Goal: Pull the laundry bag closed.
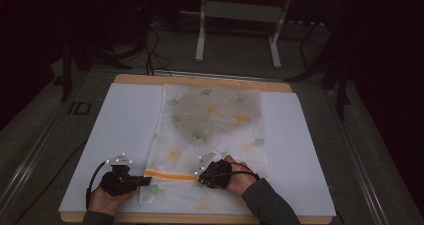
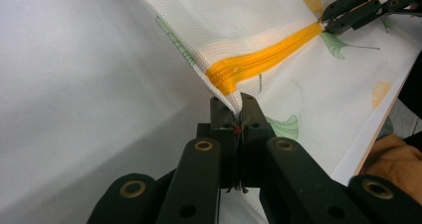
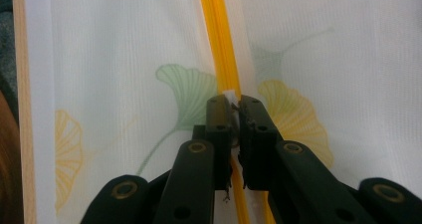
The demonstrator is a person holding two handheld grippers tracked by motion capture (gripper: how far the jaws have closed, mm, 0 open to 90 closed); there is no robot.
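Bag [image 1: 210, 135] of white mesh lies flat on the bench [image 1: 125, 130], long axis running away from the person, its orange zipper [image 1: 170, 175] crossing the near end. Left gripper [image 2: 237, 109] jaws pinch the bag's corner at the zipper's end. Right gripper [image 3: 235, 104] jaws are clamped on the zipper pull [image 3: 229, 94].

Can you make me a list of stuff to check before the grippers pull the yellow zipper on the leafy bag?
1. Left gripper shut on the bag's corner beside the zipper end: ok.
2. Right gripper shut on the white zipper pull: ok.
3. Orange zipper running straight between both grippers: ok.
4. Mesh bag lying flat on the white sheet: mostly ok, near-left corner lifted.
5. Grey thing inside bag away from the zipper: ok.
6. Zipper fully closed: cannot tell.
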